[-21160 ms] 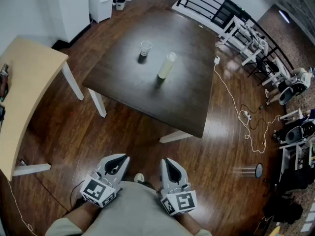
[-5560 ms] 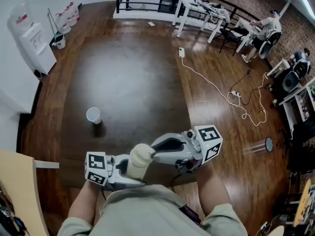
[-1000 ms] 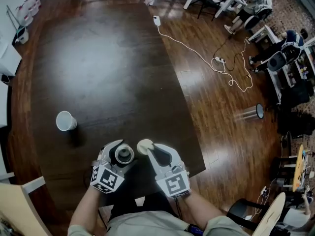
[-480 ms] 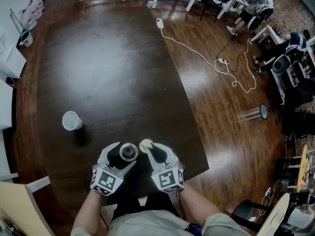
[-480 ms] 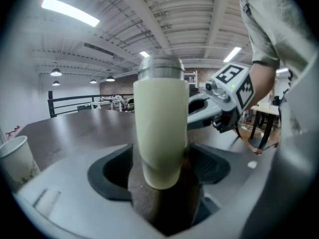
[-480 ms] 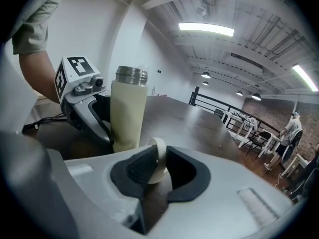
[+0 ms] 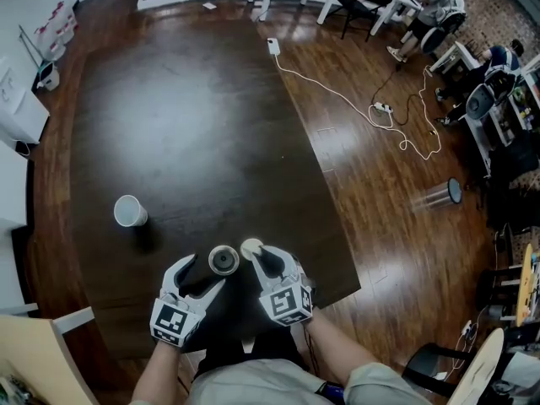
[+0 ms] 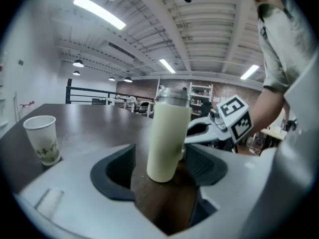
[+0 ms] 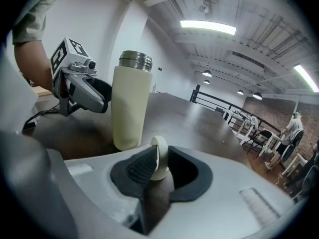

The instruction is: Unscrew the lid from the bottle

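The cream bottle (image 7: 224, 261) stands upright on the dark table (image 7: 186, 125), its steel mouth uncovered. Seen from the left gripper view, the bottle (image 8: 168, 133) rises at the fingertips of my left gripper (image 8: 162, 169). Those jaws have just been closing a little, but they are still wide and the pads do not press on the bottle. In the head view my left gripper (image 7: 200, 275) sits just short of the bottle. My right gripper (image 9: 159, 166) is shut on the cream lid (image 9: 159, 159), held on edge, low beside the bottle (image 9: 130, 103). The lid (image 7: 251, 248) also shows from above.
A white paper cup (image 7: 129, 211) stands on the table to the left, also in the left gripper view (image 8: 44, 138). The table's near edge lies just behind both grippers. A white cable (image 7: 337, 99) runs over the wooden floor to the right.
My left gripper has drawn back from around the bottle toward the person, leaving it standing on its own. The right gripper with the lid has sunk slightly beside the bottle.
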`<state>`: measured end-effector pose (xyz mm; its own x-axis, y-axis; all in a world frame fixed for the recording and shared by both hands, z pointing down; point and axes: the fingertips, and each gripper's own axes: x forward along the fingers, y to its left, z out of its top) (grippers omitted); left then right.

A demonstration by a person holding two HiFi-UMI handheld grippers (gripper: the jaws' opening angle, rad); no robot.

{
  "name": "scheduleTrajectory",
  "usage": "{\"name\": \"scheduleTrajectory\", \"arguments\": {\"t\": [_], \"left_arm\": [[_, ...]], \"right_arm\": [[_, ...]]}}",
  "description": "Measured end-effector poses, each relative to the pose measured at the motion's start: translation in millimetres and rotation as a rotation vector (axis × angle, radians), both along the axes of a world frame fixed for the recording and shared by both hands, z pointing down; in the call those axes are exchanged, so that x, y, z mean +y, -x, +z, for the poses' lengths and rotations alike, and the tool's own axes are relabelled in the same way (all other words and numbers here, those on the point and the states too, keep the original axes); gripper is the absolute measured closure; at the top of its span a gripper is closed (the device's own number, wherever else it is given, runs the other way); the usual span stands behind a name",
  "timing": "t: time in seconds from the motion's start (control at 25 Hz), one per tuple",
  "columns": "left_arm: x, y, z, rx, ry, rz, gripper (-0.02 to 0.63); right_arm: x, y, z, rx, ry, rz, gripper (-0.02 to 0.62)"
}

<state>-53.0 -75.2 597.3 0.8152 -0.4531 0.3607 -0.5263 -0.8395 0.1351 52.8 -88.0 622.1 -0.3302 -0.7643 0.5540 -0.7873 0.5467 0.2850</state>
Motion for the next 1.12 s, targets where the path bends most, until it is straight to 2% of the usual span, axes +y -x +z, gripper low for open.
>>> {"name": "scheduleTrajectory", "arguments": {"t": [0.2, 0.28, 0.48, 0.52, 0.6, 0.64, 0.88, 1.12], "left_arm": [[4, 14, -14, 0.092, 0.06, -0.093, 0.303], [6, 20, -25, 0.127, 0.06, -0.122, 0.332], [17, 30, -56, 0.175, 0.022, -0.208, 0.48], [19, 29, -63, 0.172, 0.008, -0.216, 0.518], [24, 24, -74, 0.169, -0.021, -0.228, 0.603], [27, 22, -79, 0.172, -0.032, -0.236, 0.603], [56, 17, -104, 0.186, -0.071, -0.376, 0.604], [98, -21, -120, 0.191, -0.099, -0.506, 0.604]], "right_arm": [[4, -5, -9, -0.05, 0.052, 0.025, 0.476], [8, -12, -31, -0.114, 0.042, 0.068, 0.476], [26, -19, -95, -0.335, -0.02, 0.174, 0.479], [30, -19, -105, -0.361, -0.04, 0.178, 0.491], [39, -16, -119, -0.388, -0.079, 0.17, 0.567], [42, -15, -123, -0.394, -0.094, 0.161, 0.594], [60, -14, -146, -0.444, -0.155, 0.088, 0.594], [97, -27, -180, -0.484, -0.22, -0.057, 0.595]]}}
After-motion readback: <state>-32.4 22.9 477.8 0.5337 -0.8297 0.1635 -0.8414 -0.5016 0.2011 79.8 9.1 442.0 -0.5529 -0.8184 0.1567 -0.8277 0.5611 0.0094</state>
